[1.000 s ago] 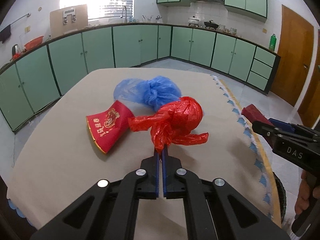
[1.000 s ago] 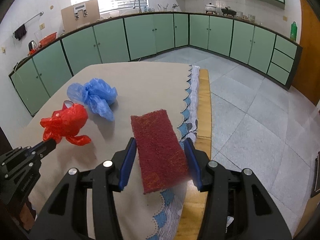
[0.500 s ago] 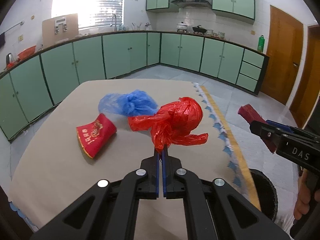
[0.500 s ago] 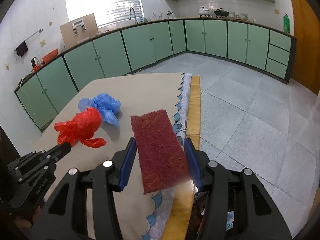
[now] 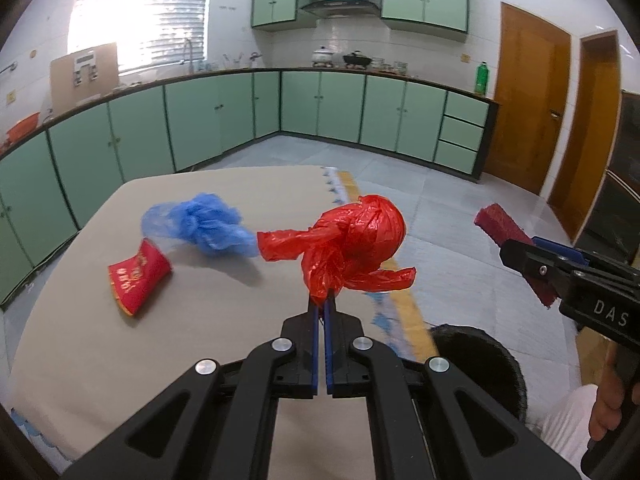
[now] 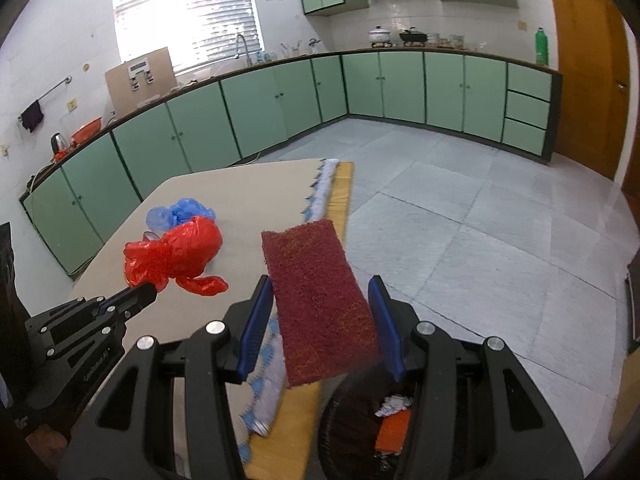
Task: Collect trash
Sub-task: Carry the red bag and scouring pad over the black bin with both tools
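my left gripper (image 5: 323, 303) is pinched tight on a twist of the red plastic bag (image 5: 352, 240), which hangs off the tips in the air above the table's near right edge. my right gripper (image 6: 318, 322) clamps the dark red scouring pad (image 6: 318, 304) across its width, the pad's long axis running straight out ahead between the blue pads. what matters next is the black bin (image 6: 360, 424): it sits on the floor just off the table (image 5: 224, 188) edge, directly below my right gripper and below and to the right of my left one, so the right hand is nearer and both loads need to go down, not forward. both grippers tilt downward, side by side, the right one out over the floor. left on the tablecloth, well behind the fingers, are a blue plastic bag (image 5: 200, 228) and a red packet (image 5: 138, 278).
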Motion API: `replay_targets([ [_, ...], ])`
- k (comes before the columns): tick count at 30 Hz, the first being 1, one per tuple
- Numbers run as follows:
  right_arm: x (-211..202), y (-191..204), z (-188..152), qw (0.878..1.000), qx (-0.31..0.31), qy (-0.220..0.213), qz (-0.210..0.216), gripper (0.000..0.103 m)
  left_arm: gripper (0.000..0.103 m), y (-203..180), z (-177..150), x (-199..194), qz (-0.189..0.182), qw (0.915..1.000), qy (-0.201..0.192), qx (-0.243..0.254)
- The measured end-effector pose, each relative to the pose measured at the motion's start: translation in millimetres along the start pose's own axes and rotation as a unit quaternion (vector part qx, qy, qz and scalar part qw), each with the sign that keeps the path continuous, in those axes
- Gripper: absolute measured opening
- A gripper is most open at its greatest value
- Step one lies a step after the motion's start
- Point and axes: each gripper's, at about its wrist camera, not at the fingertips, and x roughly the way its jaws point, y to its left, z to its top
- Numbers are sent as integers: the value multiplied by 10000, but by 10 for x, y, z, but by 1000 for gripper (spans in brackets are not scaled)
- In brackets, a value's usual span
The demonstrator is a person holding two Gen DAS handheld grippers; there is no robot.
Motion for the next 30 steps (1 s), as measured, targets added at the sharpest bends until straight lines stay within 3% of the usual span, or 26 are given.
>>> replay_targets([
  [18, -504, -919, -509, 9933, 580, 33, -1000, 48, 2, -1131, -149, 171, -987, 9914, 323, 799],
  [30, -253, -1428, -945, 9858, 957, 491, -1286, 48, 2, -1779, -304, 677, -1245, 9795, 864, 1327],
])
